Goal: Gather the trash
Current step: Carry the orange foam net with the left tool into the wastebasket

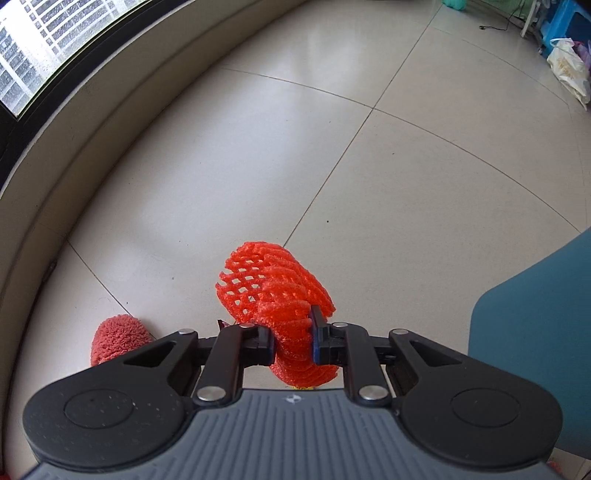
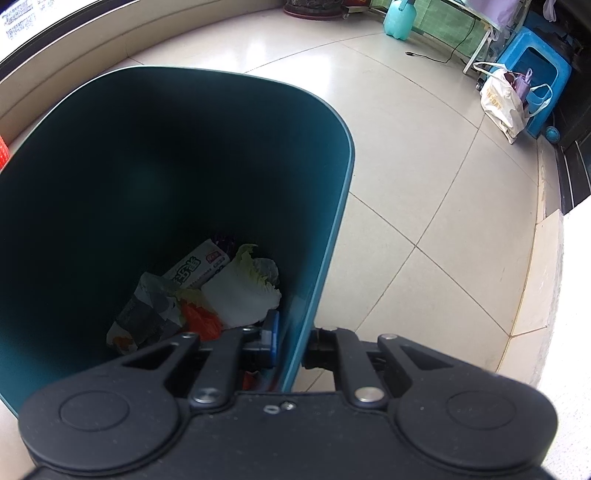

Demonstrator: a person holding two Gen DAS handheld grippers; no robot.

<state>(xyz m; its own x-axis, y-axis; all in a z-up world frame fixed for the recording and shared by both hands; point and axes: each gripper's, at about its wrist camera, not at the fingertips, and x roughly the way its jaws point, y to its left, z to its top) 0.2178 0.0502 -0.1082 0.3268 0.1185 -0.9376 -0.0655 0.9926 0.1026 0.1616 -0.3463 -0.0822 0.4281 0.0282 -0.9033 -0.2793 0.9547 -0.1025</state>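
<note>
An orange foam fruit net [image 1: 275, 291] hangs above the tiled floor, squeezed between the pads of my left gripper [image 1: 292, 341], which is shut on it. The teal trash bin [image 1: 532, 332] edges into the left wrist view at the right. In the right wrist view my right gripper [image 2: 291, 341] is shut on the teal bin's rim [image 2: 295, 347], one finger inside the wall and one outside. Inside the bin lie a cabbage leaf [image 2: 240, 295], a printed wrapper [image 2: 199, 267], crumpled paper [image 2: 147, 314] and an orange scrap [image 2: 201, 323].
A red fluffy slipper [image 1: 116, 341] lies on the floor near the wall at the left. A low ledge [image 1: 110, 110] runs under the window. Far right stand a white plastic bag [image 2: 504, 99], a blue stool [image 2: 535, 74] and a teal bottle [image 2: 399, 18]; a black cable [image 2: 436, 57] crosses the tiles.
</note>
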